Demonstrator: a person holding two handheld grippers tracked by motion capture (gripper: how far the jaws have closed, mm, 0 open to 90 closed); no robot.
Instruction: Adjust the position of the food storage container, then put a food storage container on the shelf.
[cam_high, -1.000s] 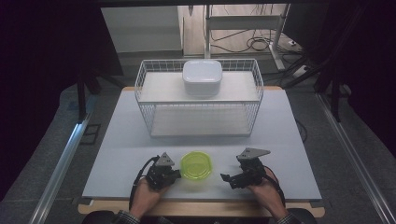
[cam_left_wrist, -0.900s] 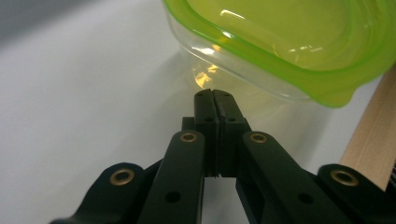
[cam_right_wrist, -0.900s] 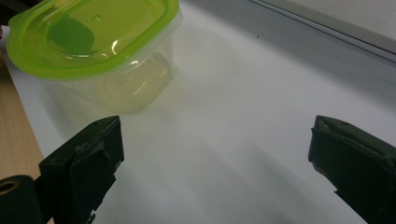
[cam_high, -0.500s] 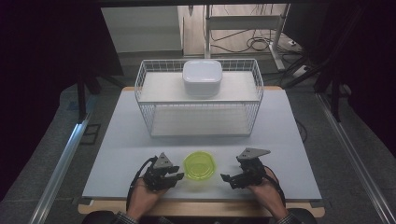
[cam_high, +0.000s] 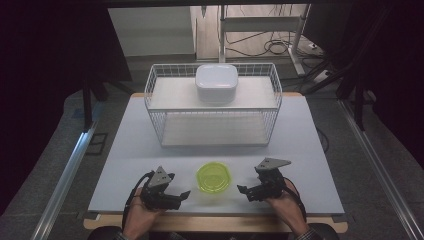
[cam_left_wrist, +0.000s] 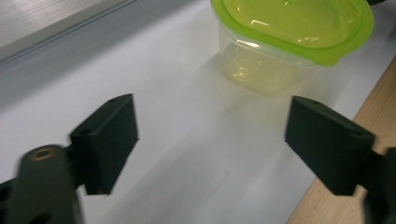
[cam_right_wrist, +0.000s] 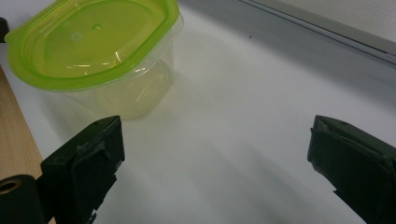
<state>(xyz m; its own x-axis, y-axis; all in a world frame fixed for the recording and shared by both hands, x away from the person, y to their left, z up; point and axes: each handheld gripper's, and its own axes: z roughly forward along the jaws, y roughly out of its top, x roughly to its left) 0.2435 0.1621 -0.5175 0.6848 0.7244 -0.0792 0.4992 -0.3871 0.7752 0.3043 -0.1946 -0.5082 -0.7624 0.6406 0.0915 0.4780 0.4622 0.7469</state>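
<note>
Clear tub w/ green lid (cam_high: 214, 177) sits on the worktop (cam_high: 125, 150) near its front edge, btwn the two grippers, touching neither. Lid on; thru the lid and clear wall the tub looks empty.

Left gripper (cam_high: 179, 195): jaws have just been opening, now wide apart w/ nothing btwn them, only bare worktop; tub lies ahead and to the right in the left gripper view (cam_left_wrist: 285, 37).

Right gripper (cam_high: 245, 192): jaws also wide apart, nothing btwn; tub sits up and left of them in the right gripper view (cam_right_wrist: 93, 46).

Farther back, a white wire basket (cam_high: 165, 125) on the worktop holds a white lidded box (cam_high: 216, 82) at its rear middle; contents of the box can't be told.
</note>
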